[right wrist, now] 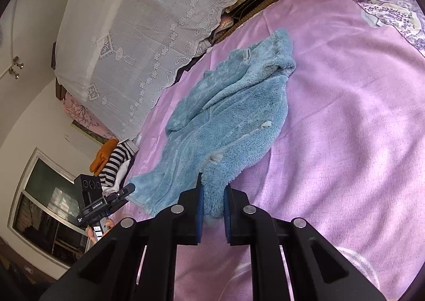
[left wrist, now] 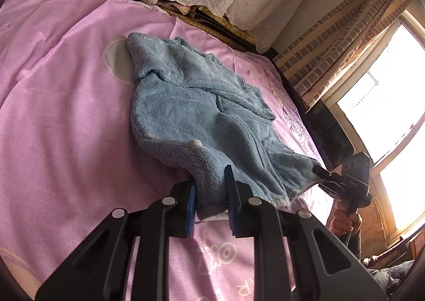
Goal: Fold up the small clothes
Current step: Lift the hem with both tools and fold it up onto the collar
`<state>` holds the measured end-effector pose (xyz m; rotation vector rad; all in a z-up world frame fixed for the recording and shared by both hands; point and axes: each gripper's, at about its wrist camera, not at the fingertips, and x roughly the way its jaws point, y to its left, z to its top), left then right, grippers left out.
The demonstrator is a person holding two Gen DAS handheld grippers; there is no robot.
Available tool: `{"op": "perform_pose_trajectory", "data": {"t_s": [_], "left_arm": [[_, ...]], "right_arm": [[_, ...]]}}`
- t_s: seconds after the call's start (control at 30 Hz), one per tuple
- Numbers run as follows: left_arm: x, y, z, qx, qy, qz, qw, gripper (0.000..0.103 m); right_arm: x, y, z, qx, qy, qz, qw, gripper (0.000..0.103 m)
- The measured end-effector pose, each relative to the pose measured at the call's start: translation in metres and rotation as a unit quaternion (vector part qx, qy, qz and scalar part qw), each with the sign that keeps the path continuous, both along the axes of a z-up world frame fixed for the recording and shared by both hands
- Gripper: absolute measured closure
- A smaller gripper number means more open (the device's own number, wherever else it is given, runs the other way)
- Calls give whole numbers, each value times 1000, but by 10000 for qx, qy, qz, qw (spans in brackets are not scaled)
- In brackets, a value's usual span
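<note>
A: On the pink bedspread point(left wrist: 66, 128) lies the blue fleece jacket point(left wrist: 191, 104), its near hem pinched by the left gripper point(left wrist: 211, 194).

B: And the right gripper point(right wrist: 212, 208) clamps another hem corner. Past the lace curtain point(right wrist: 138, 43), the striped clothes point(right wrist: 114, 165) are half hidden, their shape unclear.

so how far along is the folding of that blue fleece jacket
Early. Done: the blue fleece jacket is spread on the pink bedsheet, with one sleeve lying across its front. In hand: the left gripper and right gripper are each shut on a corner of the near hem, raising it off the sheet. Left: carrying the hem toward the hood and flattening it.
</note>
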<state>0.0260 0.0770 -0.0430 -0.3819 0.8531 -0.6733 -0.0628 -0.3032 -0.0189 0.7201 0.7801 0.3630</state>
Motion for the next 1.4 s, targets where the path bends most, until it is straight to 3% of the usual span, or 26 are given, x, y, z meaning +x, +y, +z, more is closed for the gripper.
{"op": "perform_pose_trajectory", "data": {"t_s": [0.3,0.63,1.07,1.4], "left_arm": [[42,-8,28,109,-181,39,9998,85],[101,-24,50,250,-338,163,9990,85],[201,-24,56,12,-169,632,9979,85],[260,-38,42,228,-45,865,9960,85]], "right_arm": [[31,-15,20,303,-285,-152,9990,90],[99,-26,28,448,-270,-217,9984,91],[223,-39,17,604,99,-424,9972,90],[291,-48,4,563,233,-773,9951,90]]}}
